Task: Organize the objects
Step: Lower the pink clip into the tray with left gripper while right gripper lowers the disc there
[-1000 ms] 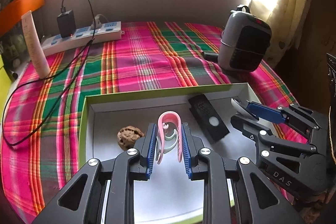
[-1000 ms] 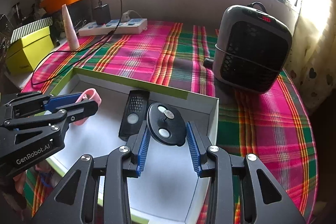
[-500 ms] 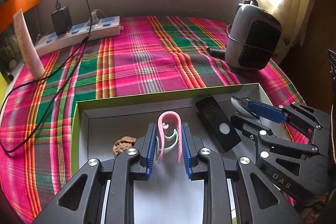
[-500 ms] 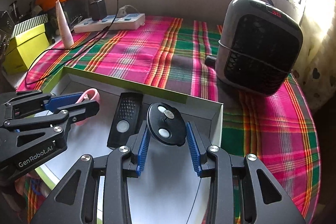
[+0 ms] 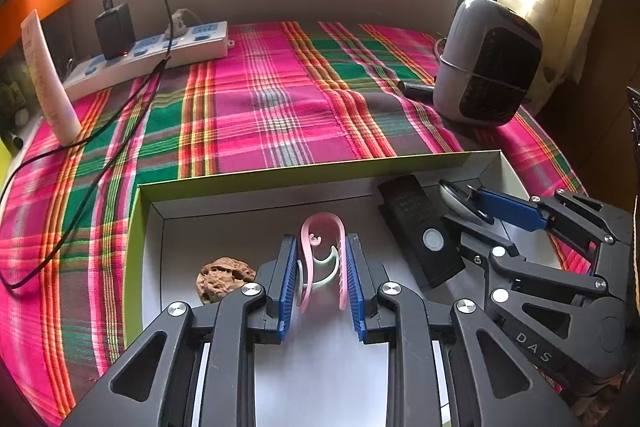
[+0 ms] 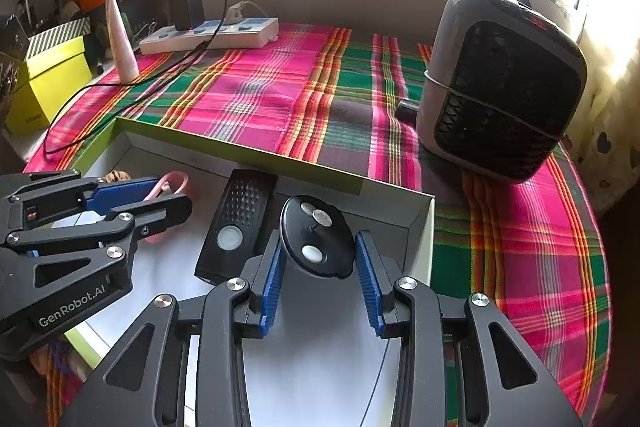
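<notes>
At the far left a pink tube (image 5: pixel 48 79) stands upright on the plaid cloth (image 5: pixel 260 107), beside a white power strip (image 5: pixel 152 55) that carries a black adapter (image 5: pixel 115 30) and its cable. A yellow-green box (image 6: pixel 48 83) sits at the table's left edge.

The shallow white tray (image 5: pixel 256 175) with its green rim lies on the cloth, nearest the cameras. Inside it, at the left, rests a brown walnut (image 5: pixel 224 277), just beside the left gripper (image 5: pixel 322 279). That gripper's blue pads are closed against the two sides of a pink clip (image 5: pixel 323 227), which has a pale green piece within its loop; the clip points toward the tray's far wall.

To the right of it a black remote (image 5: pixel 420 231) lies flat on the tray floor, free of both grippers. Next, the right gripper (image 6: pixel 320 267) clamps a black oval object (image 6: pixel 318 237) bearing round metal studs, held tilted over the tray's right corner.

Farthest right, a grey heater (image 6: pixel 500 83) with a dark grille stands on the cloth, well apart from the tray.
</notes>
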{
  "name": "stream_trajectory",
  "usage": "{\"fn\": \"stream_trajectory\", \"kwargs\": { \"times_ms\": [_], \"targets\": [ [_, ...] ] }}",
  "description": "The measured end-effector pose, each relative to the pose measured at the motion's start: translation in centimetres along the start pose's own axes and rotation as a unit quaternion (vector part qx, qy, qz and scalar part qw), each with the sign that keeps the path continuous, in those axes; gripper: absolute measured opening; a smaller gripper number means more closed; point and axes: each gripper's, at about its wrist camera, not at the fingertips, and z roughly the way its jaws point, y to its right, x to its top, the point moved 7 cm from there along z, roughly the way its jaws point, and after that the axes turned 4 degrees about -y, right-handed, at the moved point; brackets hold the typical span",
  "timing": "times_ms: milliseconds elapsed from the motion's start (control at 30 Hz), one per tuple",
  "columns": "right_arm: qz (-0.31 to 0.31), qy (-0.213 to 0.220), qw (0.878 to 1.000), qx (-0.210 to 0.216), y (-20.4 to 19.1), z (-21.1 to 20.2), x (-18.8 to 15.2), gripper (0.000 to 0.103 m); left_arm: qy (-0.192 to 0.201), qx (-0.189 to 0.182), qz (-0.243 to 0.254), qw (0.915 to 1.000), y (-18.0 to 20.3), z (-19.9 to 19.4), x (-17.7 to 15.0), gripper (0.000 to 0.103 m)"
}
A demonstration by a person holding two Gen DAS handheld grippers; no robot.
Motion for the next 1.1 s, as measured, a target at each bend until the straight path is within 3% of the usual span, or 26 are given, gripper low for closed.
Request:
{"fn": "stream_trajectory", "kwargs": {
  "times_ms": [500, 633, 1100],
  "targets": [
    [0.001, -0.001, 1.0, -0.009, 0.0, -0.1, 0.0, 0.037, -0.001, -0.002, 0.0, 1.0, 0.1, -0.1, -0.2, 0.032],
    [0.001, 0.003, 1.0, -0.01, 0.0, -0.5, -0.1, 0.045, 0.001, -0.002, 0.0, 1.0, 0.1, -0.2, -0.2, 0.033],
    [0.008, 0.017, 1.0, -0.013, -0.2, -2.4, -0.7, 0.045, 0.014, -0.003, -0.006, 0.9999, 0.3, -2.3, -1.0, 0.04]
  ]
}}
